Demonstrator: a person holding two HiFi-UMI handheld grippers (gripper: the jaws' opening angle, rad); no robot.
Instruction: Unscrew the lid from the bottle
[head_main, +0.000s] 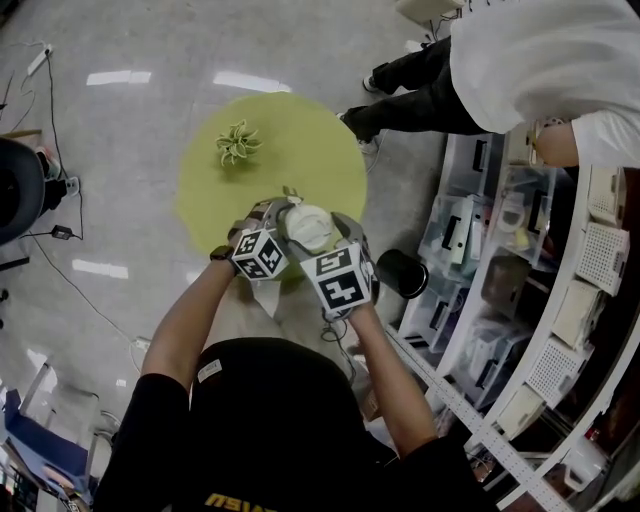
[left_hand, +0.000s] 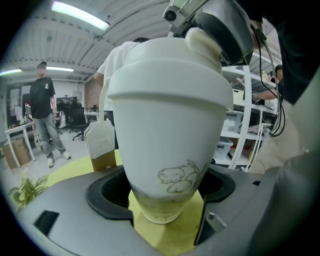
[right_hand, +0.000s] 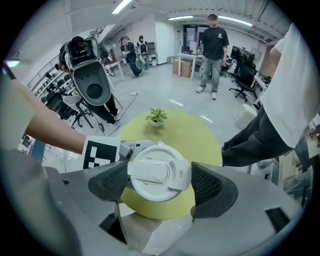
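A white bottle (head_main: 308, 228) stands on the round yellow-green table (head_main: 200, 190) near its front edge. In the left gripper view its tapered body (left_hand: 167, 135) carries a faint drawing, and my left gripper (left_hand: 165, 200) is shut on the lower body, one jaw on each side. From above, the flat white lid (right_hand: 159, 172) with its flip tab sits between the ribbed pads (right_hand: 210, 187) of my right gripper (right_hand: 159, 182), which is shut on it. Seen from the head, the left gripper (head_main: 272, 222) and right gripper (head_main: 335, 232) flank the bottle.
A small potted plant (head_main: 238, 143) sits at the table's far side. A white-and-tan packet (left_hand: 101, 145) stands beside the bottle. A person in a white top (head_main: 540, 60) stands at the upper right, by curved shelves of bins (head_main: 520, 260). A black cylinder (head_main: 402, 272) stands right of the table.
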